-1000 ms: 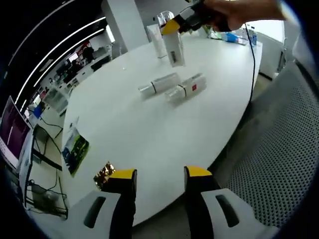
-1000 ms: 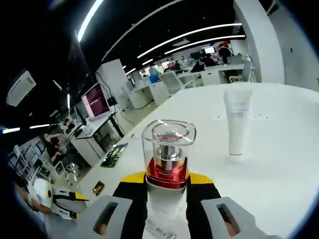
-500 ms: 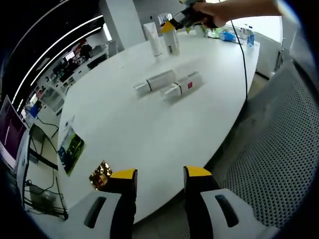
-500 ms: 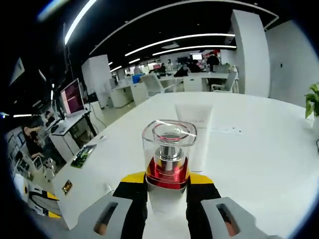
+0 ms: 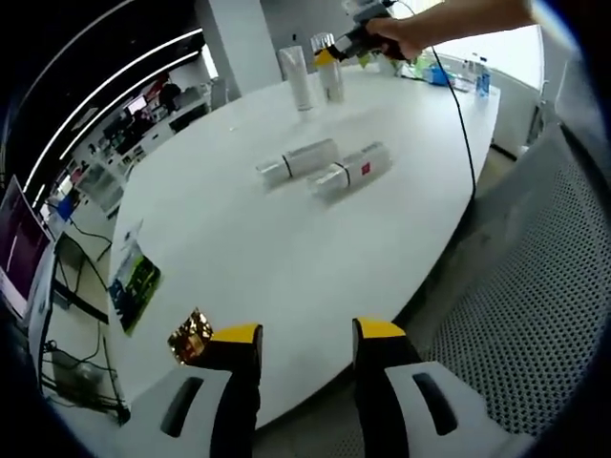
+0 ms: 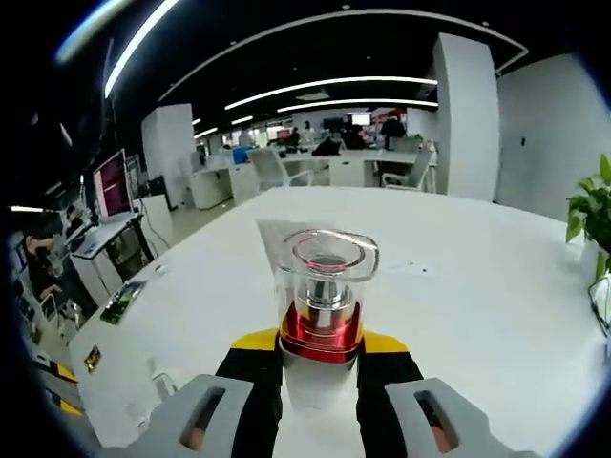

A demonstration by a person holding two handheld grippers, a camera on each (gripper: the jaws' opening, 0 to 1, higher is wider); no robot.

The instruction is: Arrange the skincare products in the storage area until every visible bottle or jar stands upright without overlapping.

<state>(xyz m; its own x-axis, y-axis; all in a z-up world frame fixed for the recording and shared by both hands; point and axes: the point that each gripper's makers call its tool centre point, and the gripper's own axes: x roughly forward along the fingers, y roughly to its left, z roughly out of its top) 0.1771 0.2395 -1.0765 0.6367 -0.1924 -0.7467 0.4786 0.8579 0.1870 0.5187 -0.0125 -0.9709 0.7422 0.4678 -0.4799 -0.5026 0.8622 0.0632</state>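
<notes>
My right gripper (image 6: 320, 345) is shut on a white pump bottle (image 6: 325, 296) with a clear cap and a red collar, holding it upright. A white tube (image 6: 272, 236) stands just behind it, mostly hidden. From the left gripper view, that bottle (image 5: 330, 76) is upright beside the standing tube (image 5: 299, 76) at the table's far end, with the right gripper (image 5: 346, 43) and a hand (image 5: 420, 24) on it. Two white bottles (image 5: 304, 159) (image 5: 351, 172) lie on their sides mid-table, close together. My left gripper (image 5: 305, 336) hangs open over the near table edge.
The white oval table (image 5: 239, 248) carries a gold wrapper (image 5: 191, 334) and a green leaflet (image 5: 134, 281) near its left edge. A black cable (image 5: 468, 124) trails off the right side. A potted plant (image 6: 592, 205) stands at the far right.
The right gripper has carried the pump bottle farther away and lower, ending close beside the standing tube. The two lying bottles have not moved. My left gripper stays open.
</notes>
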